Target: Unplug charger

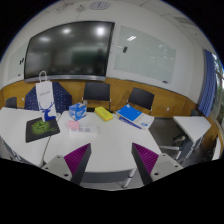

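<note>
My gripper (pixel 112 166) is open and empty, held above the near edge of a white table (pixel 105 140). The magenta pads on its fingers (pixel 76 160) stand wide apart. A thin white strip (pixel 128 178), perhaps a cable, shows low down by the right finger at the table's edge; I cannot tell what it is. No charger or socket can be made out. Small items lie far beyond the fingers on the table: a blue box (pixel 76 113), a yellow thing (pixel 104 114) and a blue book (pixel 130 115).
A white bag (pixel 45 95) and a green object on a dark mat (pixel 42 127) are at the table's left. Dark chairs (pixel 97 93) line the far side. A large screen (pixel 70 50) and a whiteboard (pixel 150 52) hang on the back wall.
</note>
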The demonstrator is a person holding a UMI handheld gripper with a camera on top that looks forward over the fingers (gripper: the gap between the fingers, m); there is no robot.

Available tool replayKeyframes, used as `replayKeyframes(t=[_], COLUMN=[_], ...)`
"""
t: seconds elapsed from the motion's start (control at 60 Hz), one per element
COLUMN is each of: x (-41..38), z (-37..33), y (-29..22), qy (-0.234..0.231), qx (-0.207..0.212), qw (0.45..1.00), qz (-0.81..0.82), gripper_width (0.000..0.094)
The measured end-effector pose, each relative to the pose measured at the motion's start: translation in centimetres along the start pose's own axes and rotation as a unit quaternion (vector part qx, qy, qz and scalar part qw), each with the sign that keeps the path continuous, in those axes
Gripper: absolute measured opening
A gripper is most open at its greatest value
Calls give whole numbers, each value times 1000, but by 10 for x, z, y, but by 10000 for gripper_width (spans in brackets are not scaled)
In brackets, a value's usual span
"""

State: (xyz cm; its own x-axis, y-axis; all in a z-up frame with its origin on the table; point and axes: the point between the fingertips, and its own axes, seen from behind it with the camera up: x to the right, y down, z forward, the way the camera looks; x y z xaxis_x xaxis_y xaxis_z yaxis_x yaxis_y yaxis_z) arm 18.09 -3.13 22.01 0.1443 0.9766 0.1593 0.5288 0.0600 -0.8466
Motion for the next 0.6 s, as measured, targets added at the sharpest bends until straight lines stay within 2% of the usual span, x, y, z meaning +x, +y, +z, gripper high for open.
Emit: replayKeyframes(t=[0.25,0.6], x=[-59,-161], z=[-6,46], y=[1,-4], qy=[-41,-114], qx=[7,28], qw=[999,993], qz=[-8,-16], gripper_width=[851,857])
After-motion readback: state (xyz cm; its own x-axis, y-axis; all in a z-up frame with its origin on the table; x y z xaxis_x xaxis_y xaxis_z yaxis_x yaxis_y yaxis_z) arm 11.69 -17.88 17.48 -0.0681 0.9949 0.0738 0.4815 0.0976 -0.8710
